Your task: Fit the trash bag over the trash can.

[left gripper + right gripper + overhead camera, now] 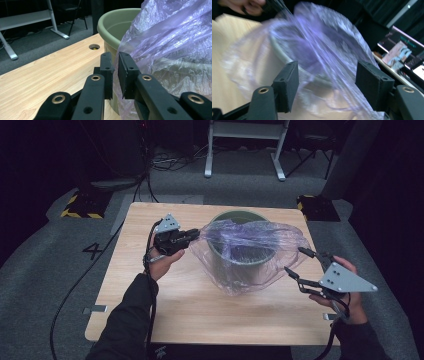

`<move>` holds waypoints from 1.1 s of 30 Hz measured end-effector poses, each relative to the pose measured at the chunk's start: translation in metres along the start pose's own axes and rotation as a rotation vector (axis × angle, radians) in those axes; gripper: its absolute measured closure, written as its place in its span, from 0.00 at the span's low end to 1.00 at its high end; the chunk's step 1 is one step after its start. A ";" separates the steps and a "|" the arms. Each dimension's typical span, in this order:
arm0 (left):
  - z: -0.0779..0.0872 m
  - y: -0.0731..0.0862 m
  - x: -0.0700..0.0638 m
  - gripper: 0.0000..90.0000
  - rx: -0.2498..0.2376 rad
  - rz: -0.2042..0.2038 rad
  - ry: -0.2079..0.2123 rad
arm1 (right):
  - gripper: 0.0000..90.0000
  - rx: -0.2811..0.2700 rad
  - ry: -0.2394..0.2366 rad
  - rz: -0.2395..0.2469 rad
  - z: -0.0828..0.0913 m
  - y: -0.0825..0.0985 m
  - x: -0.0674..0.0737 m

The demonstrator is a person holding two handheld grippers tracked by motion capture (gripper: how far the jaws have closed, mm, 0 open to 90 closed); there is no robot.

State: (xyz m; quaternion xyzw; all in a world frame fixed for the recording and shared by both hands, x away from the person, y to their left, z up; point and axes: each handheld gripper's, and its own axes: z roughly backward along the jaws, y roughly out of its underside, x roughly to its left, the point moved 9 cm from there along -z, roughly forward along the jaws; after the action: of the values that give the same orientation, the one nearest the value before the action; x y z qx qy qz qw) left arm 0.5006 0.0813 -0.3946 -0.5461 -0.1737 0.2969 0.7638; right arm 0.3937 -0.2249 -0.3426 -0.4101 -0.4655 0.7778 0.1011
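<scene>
Plastic bag [250, 251] draped over green bucket [240, 218] on wooden table [165, 305], left gripper [196, 235] clamped on bag's edge, right gripper [301, 262] jaws apart, just beside bag.

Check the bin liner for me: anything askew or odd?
Yes. The purple plastic bag is draped lopsided over the green bin, covering its near side and sagging onto the table; the far rim stays bare.

We note dark long sleeves on both forearms. The left gripper [194, 235] has a black body; the right gripper [298, 261] is black too, and each is topped by a grey three-cornered plate with small holes. Black cables trail from both. Its jaw links carry brass-coloured rivets and square black pads [126, 72].
</scene>
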 end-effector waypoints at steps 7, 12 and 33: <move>-0.005 -0.001 0.002 0.90 0.003 -0.011 0.002 | 0.44 0.118 0.048 0.005 -0.027 0.019 -0.025; -0.008 0.000 0.005 0.90 0.010 -0.013 -0.004 | 0.74 0.155 0.054 -0.009 -0.040 0.027 -0.037; -0.056 0.011 0.038 0.87 0.114 0.121 -0.037 | 1.00 0.309 -0.008 -0.495 -0.105 0.091 -0.087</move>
State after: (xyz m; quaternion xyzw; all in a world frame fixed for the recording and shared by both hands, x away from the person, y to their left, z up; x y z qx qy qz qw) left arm 0.5599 0.0672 -0.4269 -0.5057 -0.1373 0.3618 0.7710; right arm 0.5470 -0.2545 -0.3925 -0.2608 -0.4277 0.7927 0.3475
